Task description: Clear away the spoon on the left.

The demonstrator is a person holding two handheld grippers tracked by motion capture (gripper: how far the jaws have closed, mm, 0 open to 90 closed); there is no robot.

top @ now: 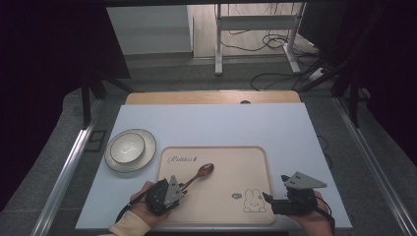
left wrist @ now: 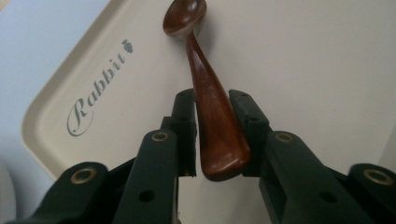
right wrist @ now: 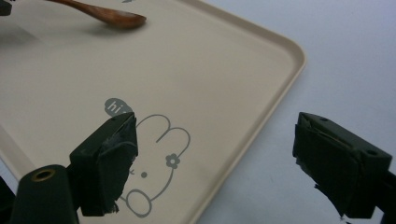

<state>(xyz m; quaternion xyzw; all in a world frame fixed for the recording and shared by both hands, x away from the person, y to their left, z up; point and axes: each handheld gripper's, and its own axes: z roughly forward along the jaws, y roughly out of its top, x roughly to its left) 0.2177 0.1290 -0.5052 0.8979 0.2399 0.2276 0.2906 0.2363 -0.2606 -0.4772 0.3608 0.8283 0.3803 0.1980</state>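
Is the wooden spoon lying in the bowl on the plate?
No, the wooden spoon lies on the beige tray, its handle between the left gripper jaws.

The beige tray (left wrist: 46,126) bears "Rabbit" in script — and a small "hi" bubble.

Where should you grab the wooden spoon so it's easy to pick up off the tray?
Probably by the wide end of the spoon handle, coming from the near edge of the tray. The handle points that way and broadens there, while the bowl lies on the far side. The left hand-held gripper already has a jaw on each side of it, with a small gap showing beside the handle.
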